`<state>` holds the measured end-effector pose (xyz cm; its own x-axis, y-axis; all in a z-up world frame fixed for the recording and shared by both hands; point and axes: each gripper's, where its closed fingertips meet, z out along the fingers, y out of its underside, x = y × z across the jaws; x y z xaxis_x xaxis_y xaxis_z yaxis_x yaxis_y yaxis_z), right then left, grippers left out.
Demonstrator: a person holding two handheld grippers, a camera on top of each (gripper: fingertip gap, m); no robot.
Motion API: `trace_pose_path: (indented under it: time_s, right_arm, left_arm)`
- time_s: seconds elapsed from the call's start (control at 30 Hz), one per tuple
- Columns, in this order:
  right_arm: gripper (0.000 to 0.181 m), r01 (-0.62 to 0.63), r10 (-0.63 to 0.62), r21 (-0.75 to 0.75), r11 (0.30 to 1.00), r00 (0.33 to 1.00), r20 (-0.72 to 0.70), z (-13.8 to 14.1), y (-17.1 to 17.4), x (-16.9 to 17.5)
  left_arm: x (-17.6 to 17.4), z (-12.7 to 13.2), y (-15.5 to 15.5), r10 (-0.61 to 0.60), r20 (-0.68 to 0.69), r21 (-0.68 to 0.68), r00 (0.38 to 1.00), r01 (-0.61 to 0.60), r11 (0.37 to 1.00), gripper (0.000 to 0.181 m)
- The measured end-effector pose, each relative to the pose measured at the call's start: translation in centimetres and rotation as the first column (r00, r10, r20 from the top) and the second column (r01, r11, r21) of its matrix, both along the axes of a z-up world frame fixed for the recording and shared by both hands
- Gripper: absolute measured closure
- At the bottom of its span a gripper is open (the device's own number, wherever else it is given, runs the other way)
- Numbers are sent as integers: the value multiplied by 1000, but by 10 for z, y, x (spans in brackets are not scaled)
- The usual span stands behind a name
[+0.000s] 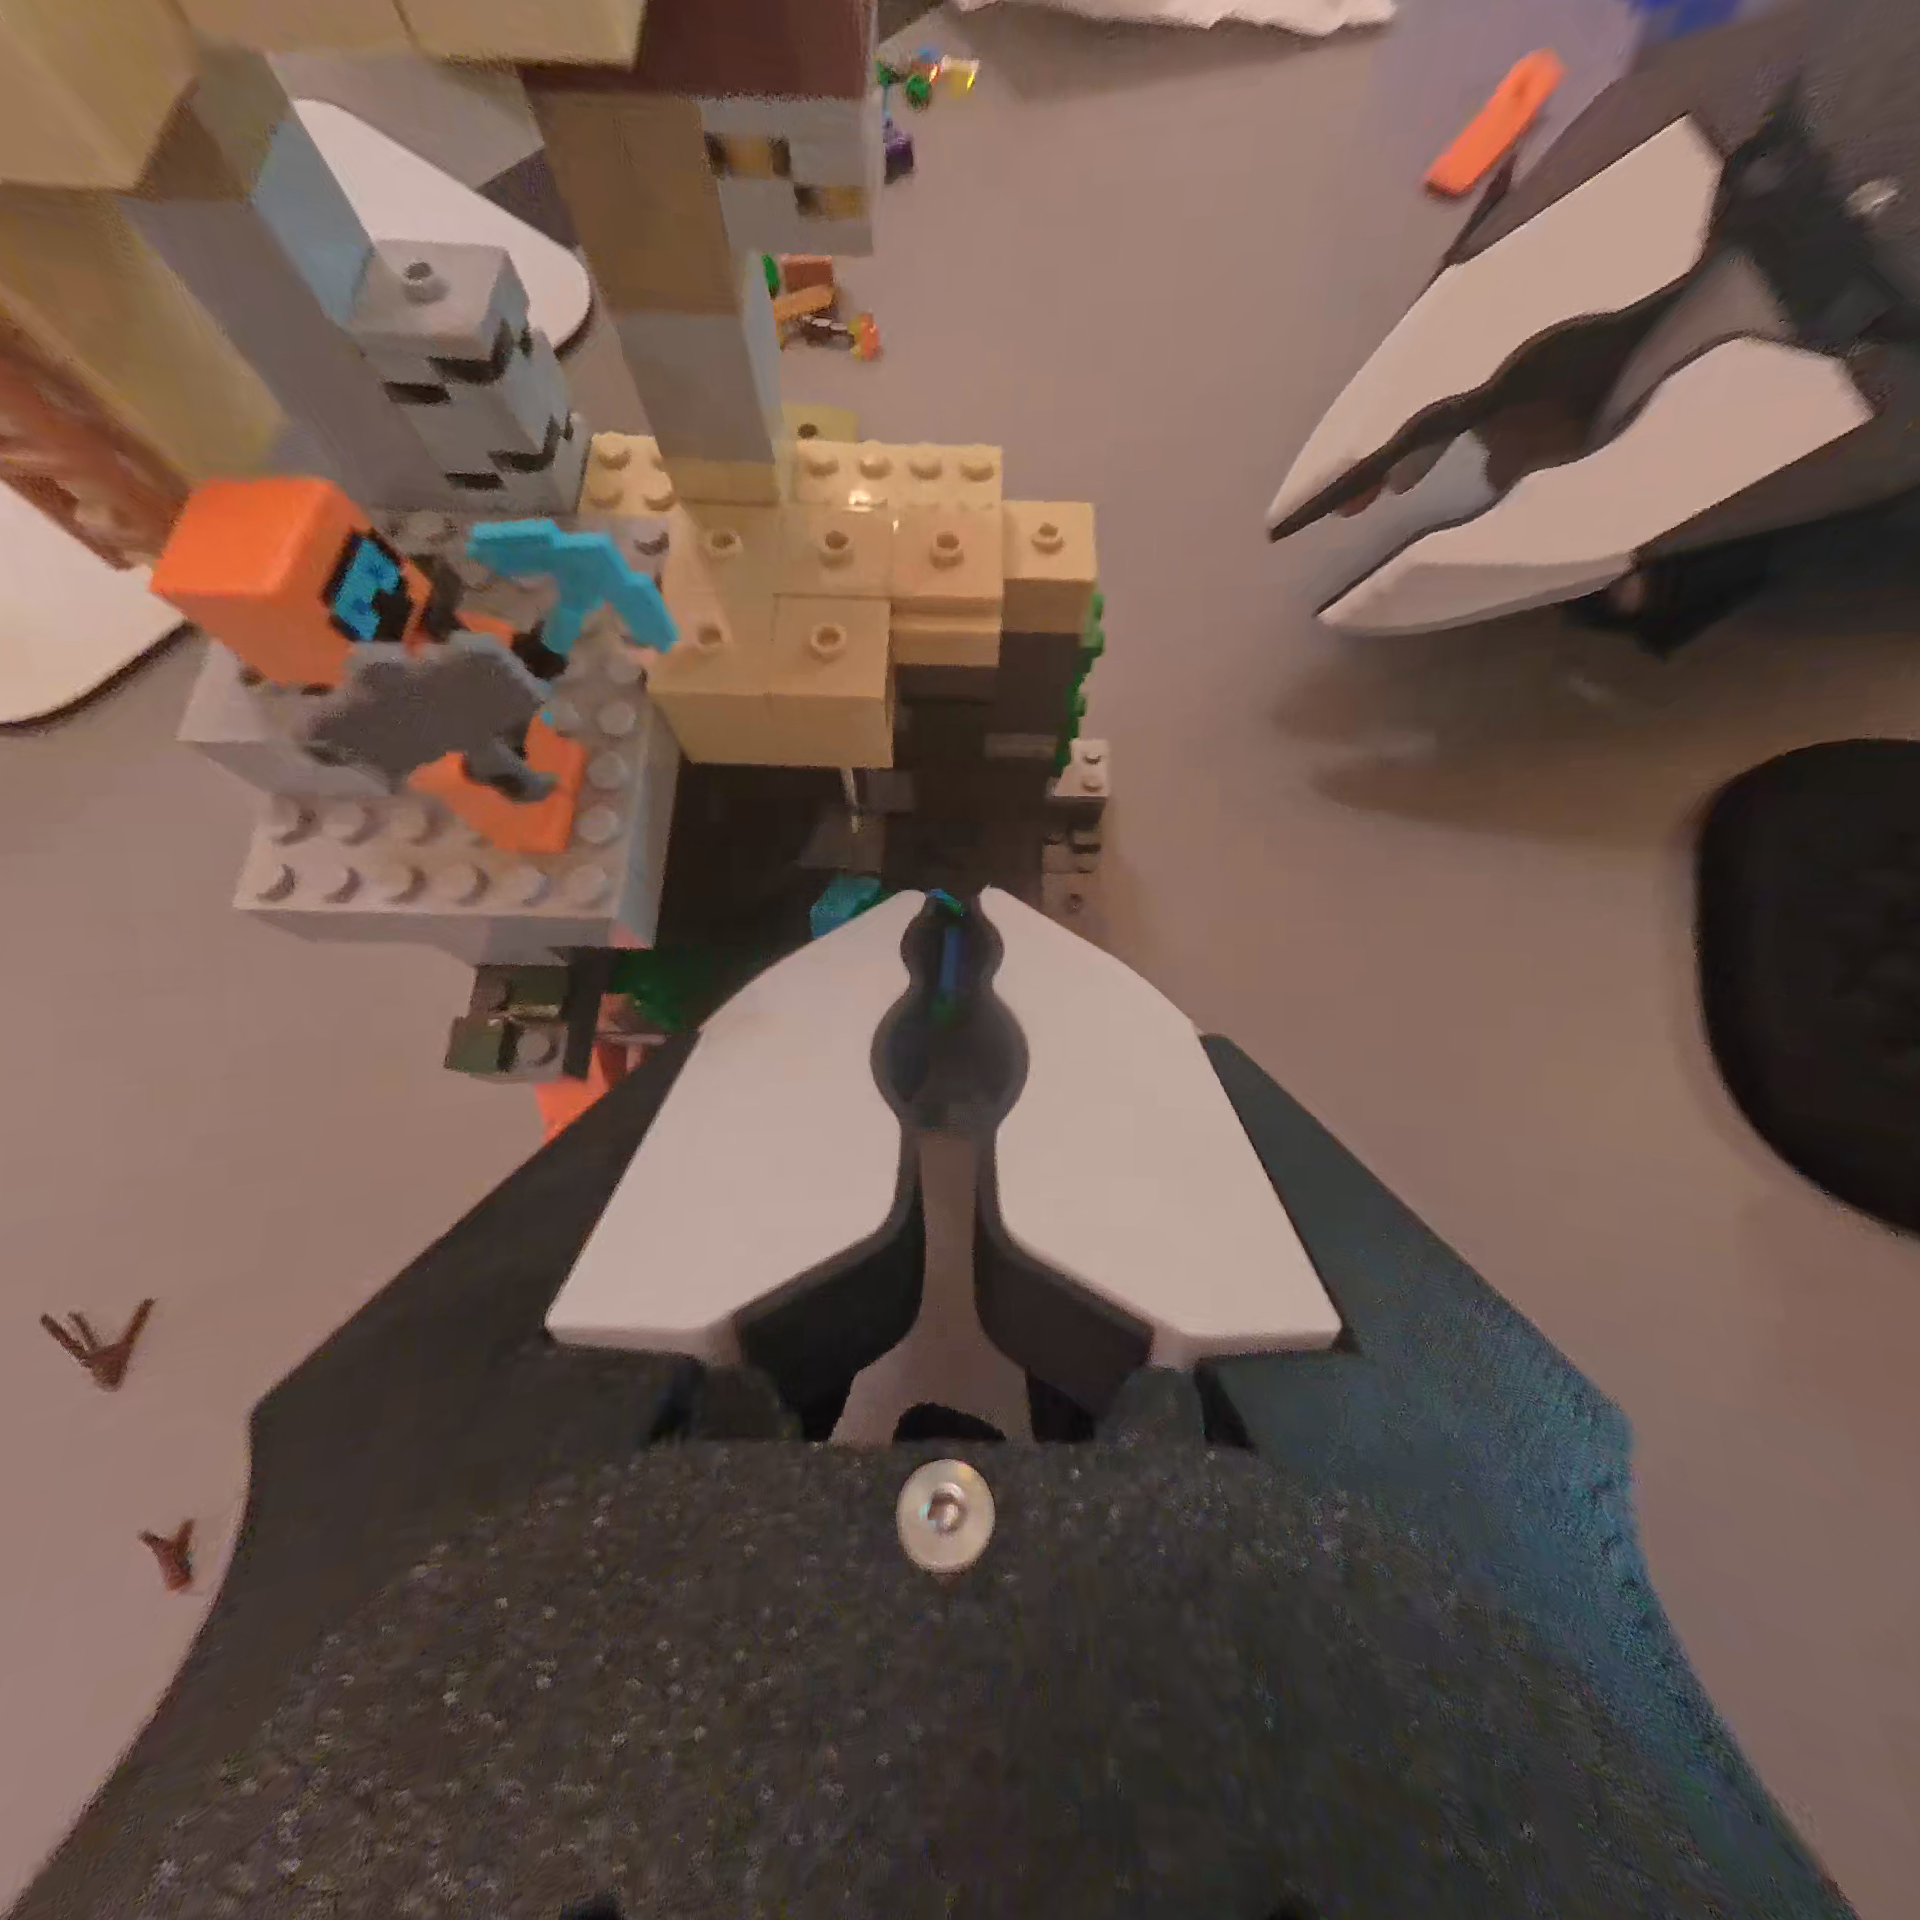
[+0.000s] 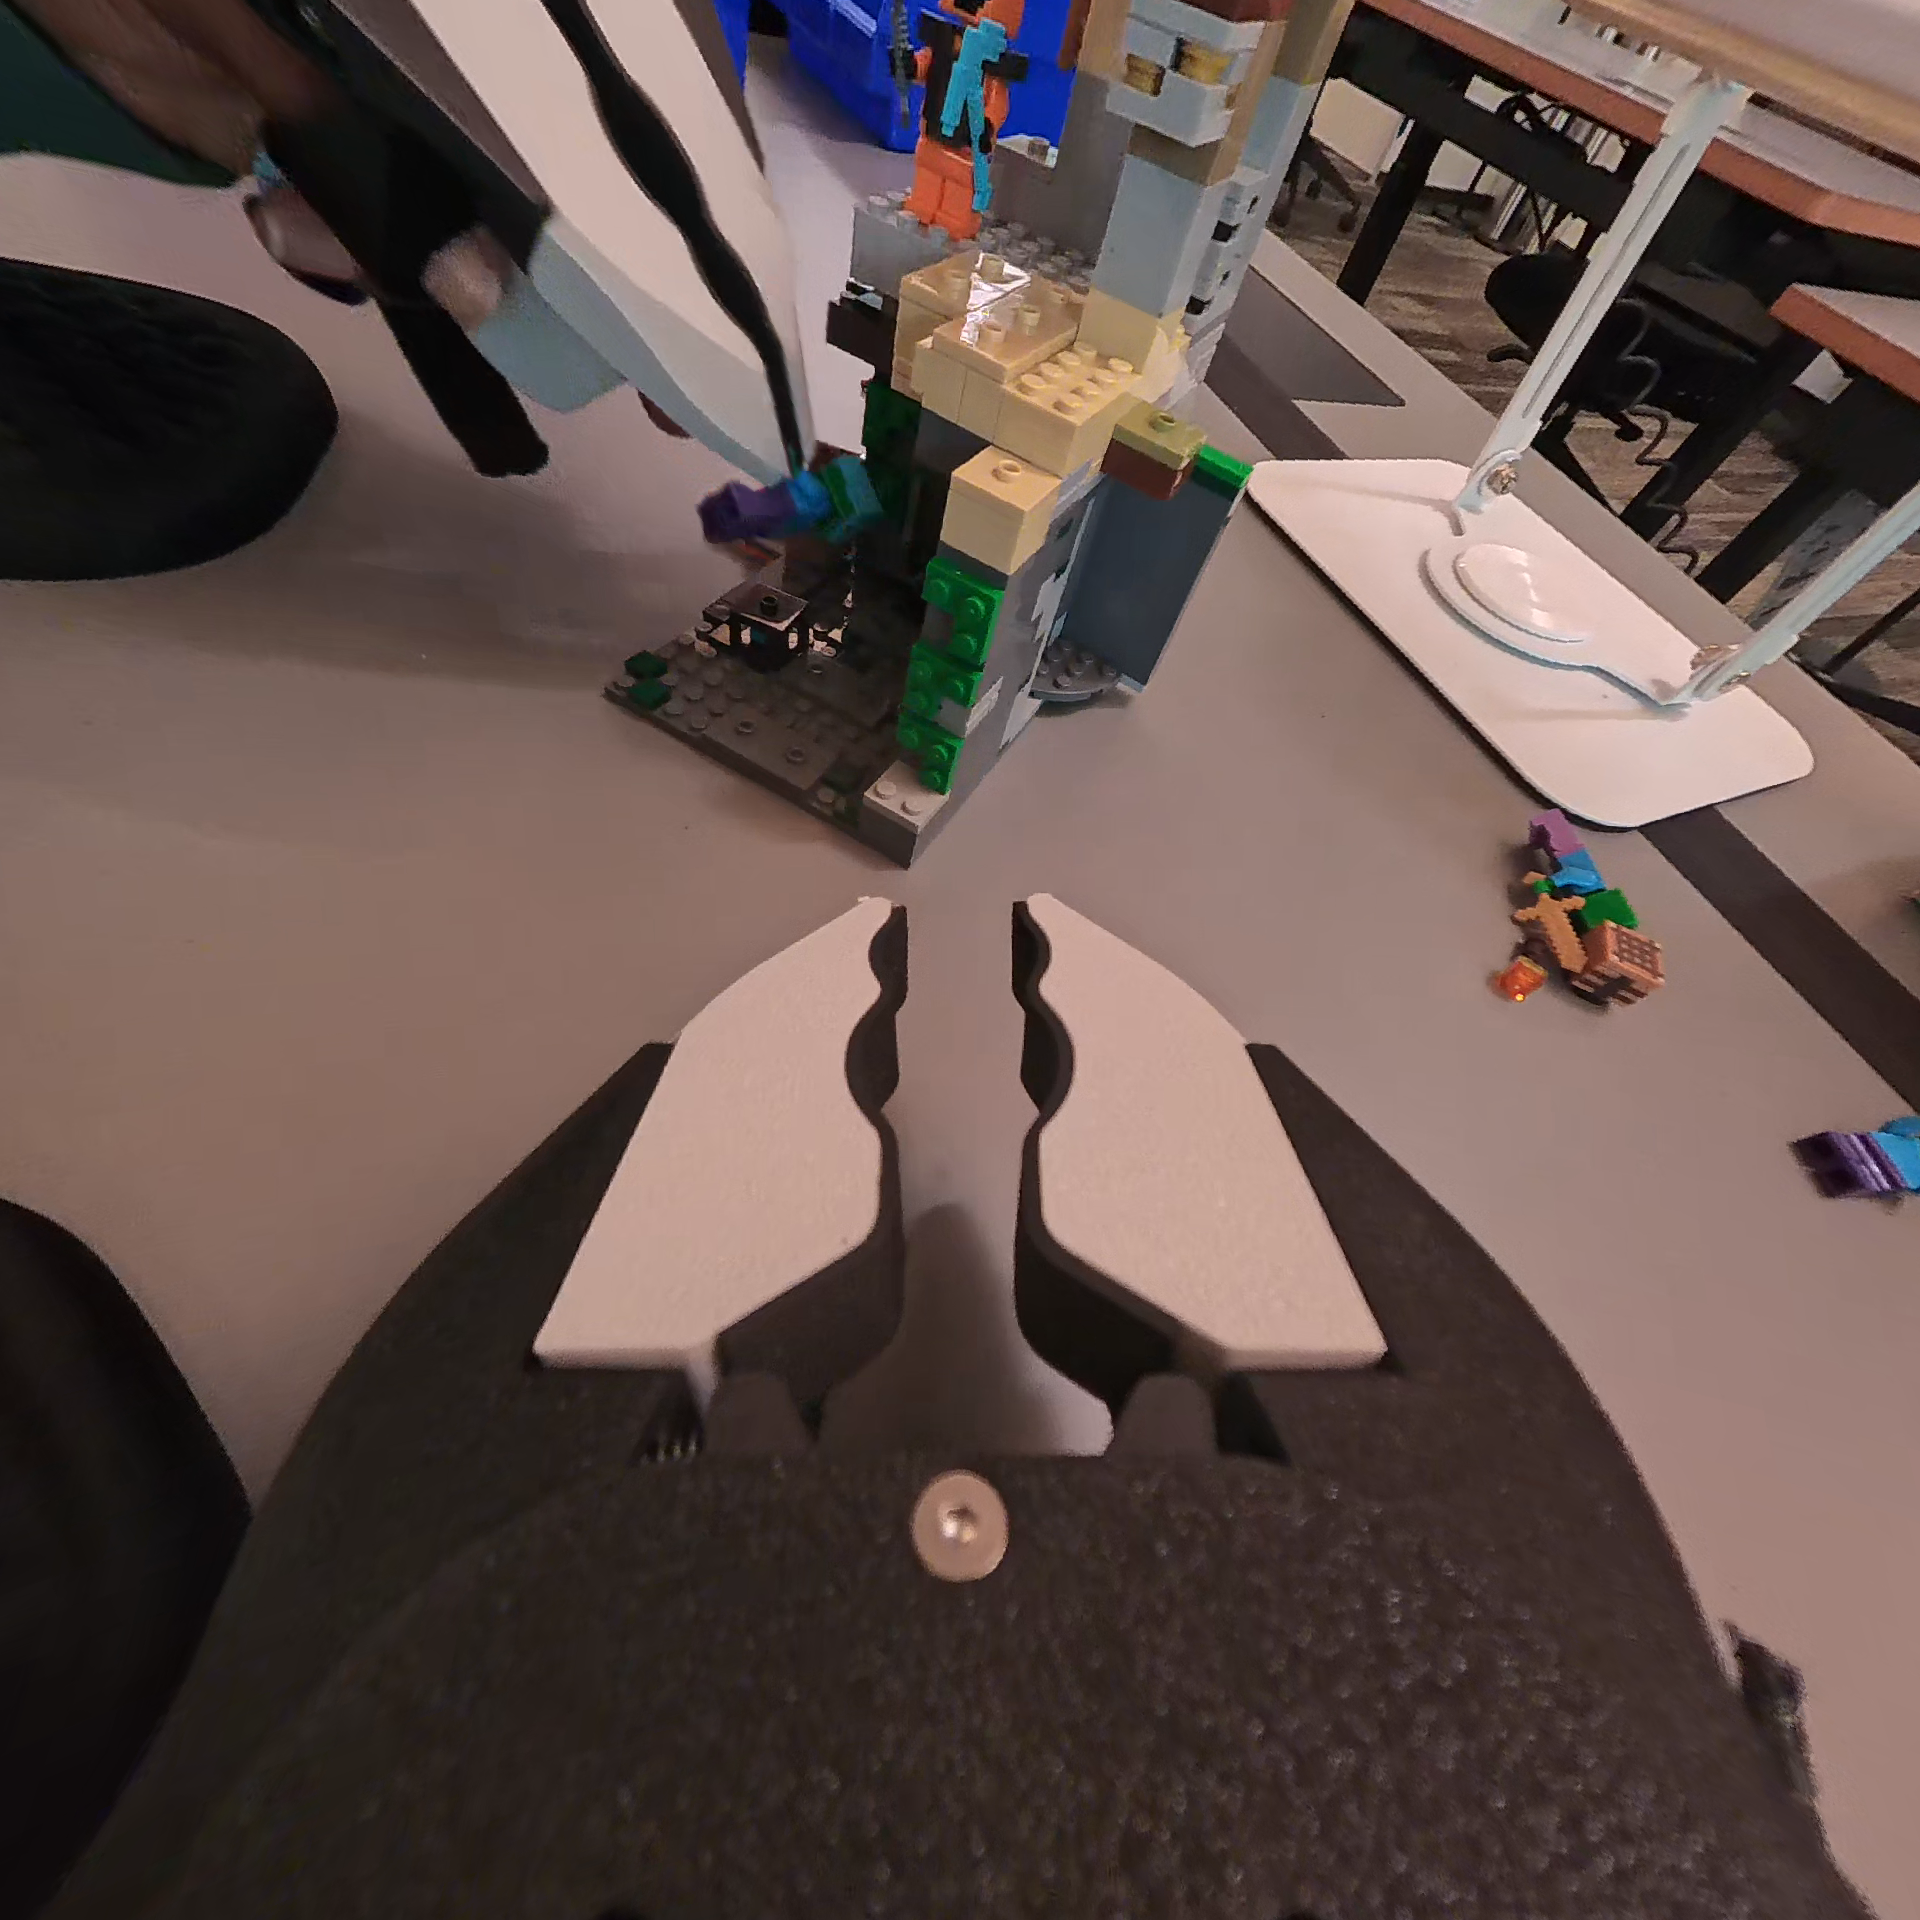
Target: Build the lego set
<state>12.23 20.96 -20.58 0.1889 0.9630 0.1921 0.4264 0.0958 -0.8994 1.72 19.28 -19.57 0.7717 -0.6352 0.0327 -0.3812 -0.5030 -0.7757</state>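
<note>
Left gripper (image 2: pixel 795 468) clamps zombie minifigure (image 2: pixel 800 504), long axis level, touching build (image 2: pixel 997 468) above dark baseplate (image 2: pixel 748 707). Right gripper (image 2: pixel 958 909) narrowly parted, empty, farther off.

Left gripper (image 1: pixel 951 909): matte black, pebbled body; two pale grey wedge fingers (image 1: pixel 748 1164) with wavy black inner pads; silver hex screw (image 1: pixel 943 1513) centred at base. Right gripper (image 2: pixel 958 914): same build, same silver screw (image 2: pixel 958 1525).
</note>
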Motion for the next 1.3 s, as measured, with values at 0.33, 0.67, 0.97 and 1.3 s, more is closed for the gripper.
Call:
trace_pose_path:
  time_s: [0.33,0.67,0.97,1.3]
  right_arm:
    - [163,86,-86,-11,996,996,-30,6,18,9]
    - [163,208,-212,-49,977,974,-77,13,41,19]
    - [161,375,-380,-73,924,923,-65,21,101,32]
    - [142,425,-427,-105,899,904,4,9,169,1]
  left_arm:
    - [-79,-2,-39,77,-308,-15,948,-85,996,177]
    - [-89,-8,-31,161,-192,62,968,-152,986,167]
    - [-90,22,2,182,7,237,983,-178,955,169]
    - [-114,36,55,220,115,473,969,-248,845,168]
